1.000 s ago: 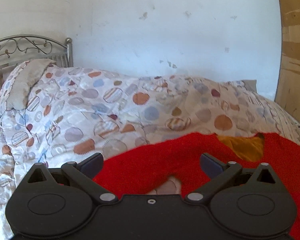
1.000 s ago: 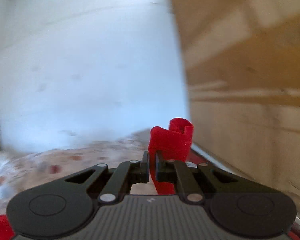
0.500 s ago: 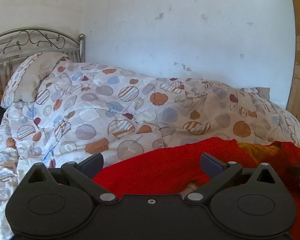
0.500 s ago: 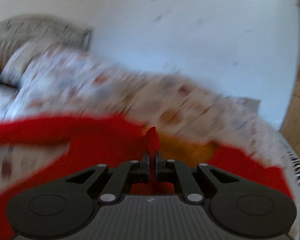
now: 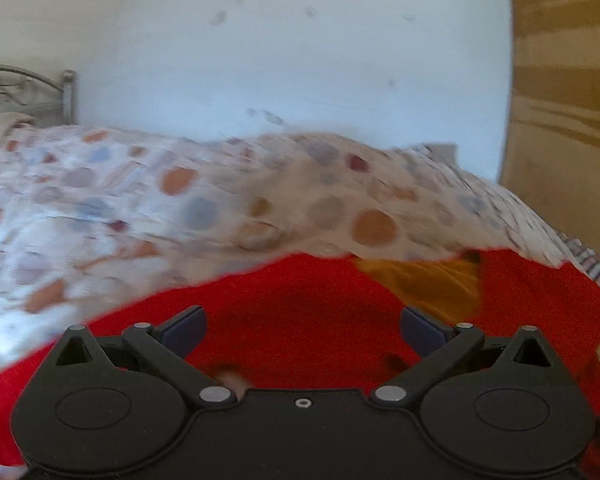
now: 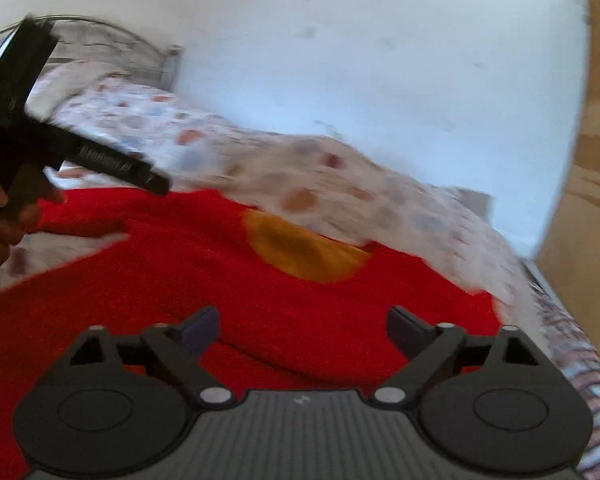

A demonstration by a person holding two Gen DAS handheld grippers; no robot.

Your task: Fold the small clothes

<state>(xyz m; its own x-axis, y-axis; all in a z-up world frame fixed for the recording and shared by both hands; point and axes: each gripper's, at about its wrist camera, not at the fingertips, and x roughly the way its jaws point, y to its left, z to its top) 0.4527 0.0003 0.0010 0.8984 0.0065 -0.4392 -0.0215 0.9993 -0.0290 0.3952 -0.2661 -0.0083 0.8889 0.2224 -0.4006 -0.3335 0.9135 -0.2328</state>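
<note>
The right gripper (image 6: pixel 302 330) is opening wide, with nothing between its jaws. The left gripper (image 5: pixel 302 326) is wide apart too. The red top (image 6: pixel 220 276) lies just under both.

Patterned quilt (image 5: pixel 228 208) motion-blurred throughout

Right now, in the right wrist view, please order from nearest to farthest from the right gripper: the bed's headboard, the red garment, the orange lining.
1. red garment, directly under the right gripper.
2. orange lining, just ahead, center.
3. headboard, far left.
</note>
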